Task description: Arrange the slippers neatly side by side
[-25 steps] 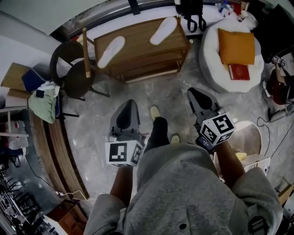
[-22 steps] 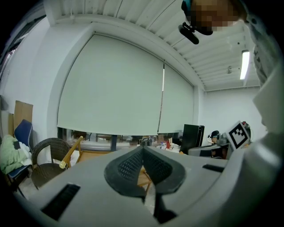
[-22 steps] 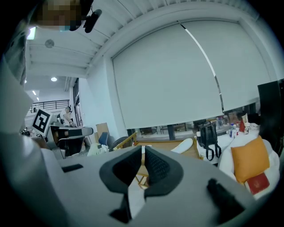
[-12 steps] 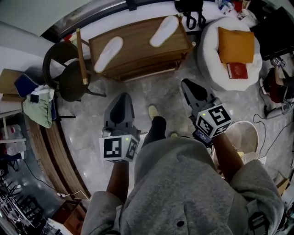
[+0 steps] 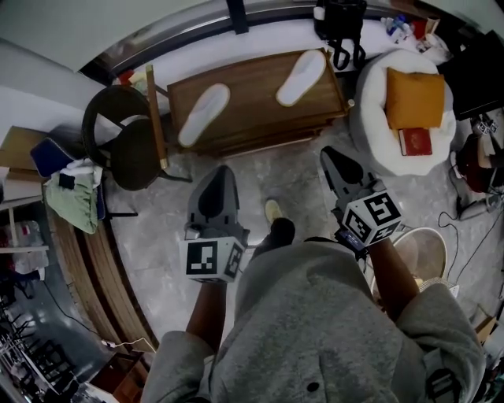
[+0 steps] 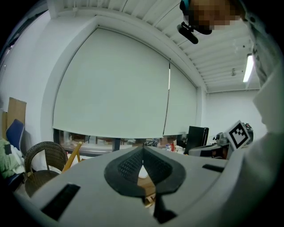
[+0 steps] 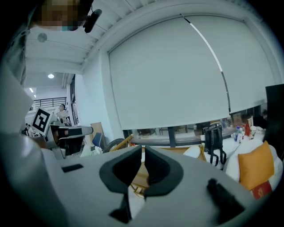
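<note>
Two white slippers lie apart on a low wooden table point(image 5: 252, 98), the left slipper point(image 5: 203, 115) slanted near its left end and the right slipper point(image 5: 302, 77) near its right end. My left gripper point(image 5: 222, 170) hovers over the floor in front of the table, shut and empty. My right gripper point(image 5: 327, 154) is beside the table's right front corner, also shut with nothing held. In the left gripper view the closed jaws point(image 6: 142, 153) point at the table. The right gripper view shows the closed jaws point(image 7: 143, 150) aimed the same way.
A dark wicker chair point(image 5: 130, 146) stands left of the table. A white round seat point(image 5: 378, 118) with an orange cushion point(image 5: 413, 98) and a red book point(image 5: 415, 140) is on the right. A black bag point(image 5: 340, 24) sits behind. My foot point(image 5: 273, 211) is between the grippers.
I have walked forward toward the wooden table, and both grippers came along, still shut. The slippers have not moved on the table.
</note>
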Tool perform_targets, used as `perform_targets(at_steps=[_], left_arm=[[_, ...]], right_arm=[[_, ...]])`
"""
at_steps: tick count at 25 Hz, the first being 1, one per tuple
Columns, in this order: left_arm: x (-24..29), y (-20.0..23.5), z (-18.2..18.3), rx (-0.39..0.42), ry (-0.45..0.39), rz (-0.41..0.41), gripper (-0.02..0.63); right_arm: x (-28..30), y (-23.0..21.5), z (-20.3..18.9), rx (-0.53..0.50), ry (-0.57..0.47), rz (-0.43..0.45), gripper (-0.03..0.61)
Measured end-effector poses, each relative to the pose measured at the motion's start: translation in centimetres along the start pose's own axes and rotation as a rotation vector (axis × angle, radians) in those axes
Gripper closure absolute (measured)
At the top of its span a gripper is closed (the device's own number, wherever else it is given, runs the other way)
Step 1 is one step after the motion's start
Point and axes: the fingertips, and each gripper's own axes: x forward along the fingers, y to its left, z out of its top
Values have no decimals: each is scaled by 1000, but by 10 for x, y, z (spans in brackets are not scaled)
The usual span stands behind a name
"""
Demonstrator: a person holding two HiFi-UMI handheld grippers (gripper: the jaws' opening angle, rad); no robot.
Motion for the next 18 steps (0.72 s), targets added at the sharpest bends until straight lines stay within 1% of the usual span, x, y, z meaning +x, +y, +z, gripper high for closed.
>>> perform_targets(at_steps=[5,9,18], left_arm=[[15,22,3,-17,-1,-9,598],[24,34,4,-8,-5,-25,598],[30,45,4,-24,-15,-29,598]], right_arm=[[24,0,4,-8,2,-16,540],[38,-2,9,-8,-5,-34,540],[48,-13,19,-27,-5,-82,540]])
